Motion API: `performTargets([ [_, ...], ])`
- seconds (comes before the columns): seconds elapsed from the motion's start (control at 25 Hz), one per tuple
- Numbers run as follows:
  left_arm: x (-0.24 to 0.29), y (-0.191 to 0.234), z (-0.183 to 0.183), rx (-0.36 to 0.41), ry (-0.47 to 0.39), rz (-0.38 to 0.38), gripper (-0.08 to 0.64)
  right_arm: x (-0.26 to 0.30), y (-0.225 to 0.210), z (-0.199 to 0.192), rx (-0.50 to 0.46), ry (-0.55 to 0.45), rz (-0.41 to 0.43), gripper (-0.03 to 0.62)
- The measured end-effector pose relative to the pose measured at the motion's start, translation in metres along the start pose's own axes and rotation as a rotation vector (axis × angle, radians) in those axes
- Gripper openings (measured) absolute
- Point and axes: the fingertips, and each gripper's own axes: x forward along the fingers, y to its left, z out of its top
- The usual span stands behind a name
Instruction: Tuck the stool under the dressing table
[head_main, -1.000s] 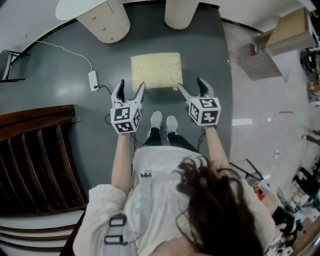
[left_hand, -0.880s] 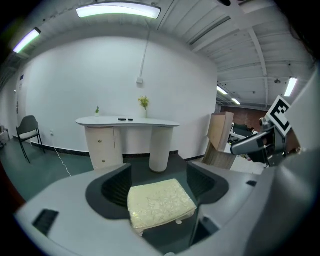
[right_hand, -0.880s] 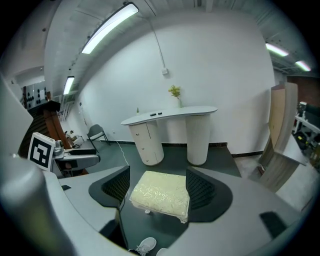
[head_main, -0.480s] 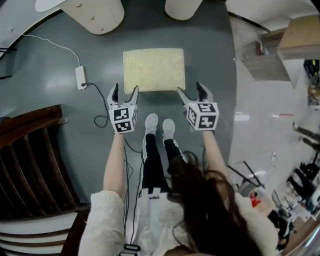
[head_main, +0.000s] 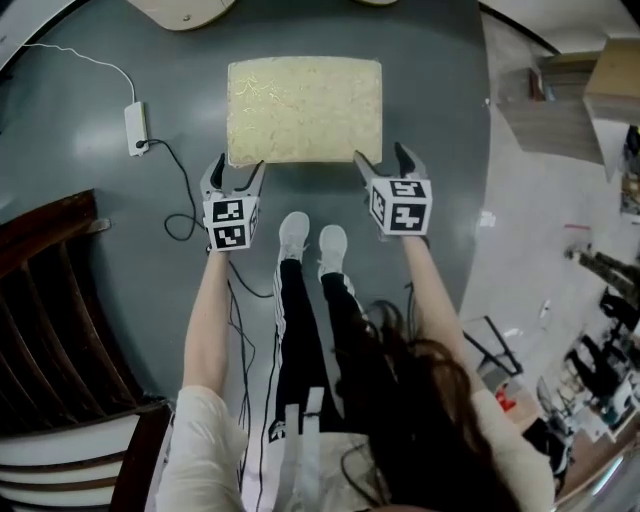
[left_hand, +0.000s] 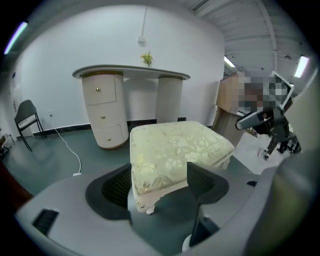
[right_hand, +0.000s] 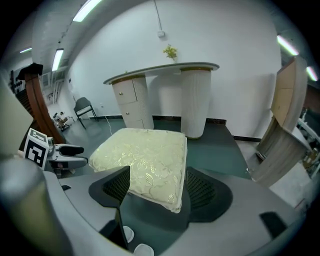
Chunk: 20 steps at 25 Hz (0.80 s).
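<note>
The stool (head_main: 305, 108) has a cream floral cushion and stands on the dark grey floor just ahead of the person's shoes. My left gripper (head_main: 238, 168) is open at its near left corner, and that corner (left_hand: 150, 175) lies between the left gripper's (left_hand: 160, 187) jaws. At the near right corner my right gripper (head_main: 381, 160) is open too, its jaws (right_hand: 157, 192) either side of the cushion corner (right_hand: 165, 185). Whether any jaw touches the stool, I cannot tell. Beyond the stool stands the dressing table (left_hand: 131, 75), on a drawer pedestal (left_hand: 102, 117) and a round column (right_hand: 195, 102).
A white power adapter (head_main: 134, 128) with its cable lies on the floor to the left. A dark wooden frame (head_main: 50, 300) fills the lower left. A black folding chair (left_hand: 26, 117) stands by the far wall. Wooden panels (right_hand: 285, 130) lean at the right.
Both grippers have come forward from short of the stool to its near corners. The stool looks larger, and the dressing table has slid almost out of the head view's top.
</note>
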Motion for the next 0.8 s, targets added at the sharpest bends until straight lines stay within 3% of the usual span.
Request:
performTargets([
  [0.36,0.040,0.020,-0.086,0.041,0.143,0.035,0.325,0.048,-0.009,-0.082,-0.056,0.138,-0.042,0.341],
  [0.48,0.051,0.028,-0.101,0.029,0.174,0.044,0.325,0.064,-0.014,-0.102,-0.081,0.184,-0.051,0.341],
  [0.8,0.076,0.037,-0.121,0.090,0.242,0.023,0.325,0.098,-0.023,-0.125,-0.098,0.263,-0.073,0.339],
])
